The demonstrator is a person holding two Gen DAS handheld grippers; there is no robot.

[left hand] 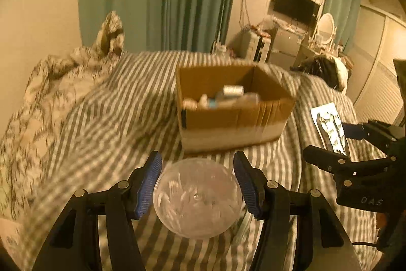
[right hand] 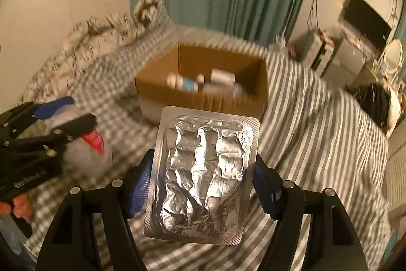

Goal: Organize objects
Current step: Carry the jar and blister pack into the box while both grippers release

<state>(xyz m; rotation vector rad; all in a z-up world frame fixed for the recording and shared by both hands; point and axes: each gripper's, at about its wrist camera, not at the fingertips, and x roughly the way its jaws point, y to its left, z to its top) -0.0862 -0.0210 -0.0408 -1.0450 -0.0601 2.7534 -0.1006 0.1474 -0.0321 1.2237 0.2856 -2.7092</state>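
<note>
Your left gripper [left hand: 198, 184] is clamped on a clear round container [left hand: 198, 197], its blue pads pressing both sides, held above the striped bedspread [left hand: 114, 123]. Your right gripper [right hand: 203, 182] is closed on a silver foil blister pack [right hand: 203, 174], gripped by its long edges. The open cardboard box [left hand: 233, 118] sits at 12 o'clock from both grippers, already holding several small bottles and boxes [right hand: 203, 83]

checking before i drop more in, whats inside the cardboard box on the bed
The cardboard box holds several small white packages and bottles, one with a blue label. They are blurred, and the near wall hides whatever lies lower.
</note>
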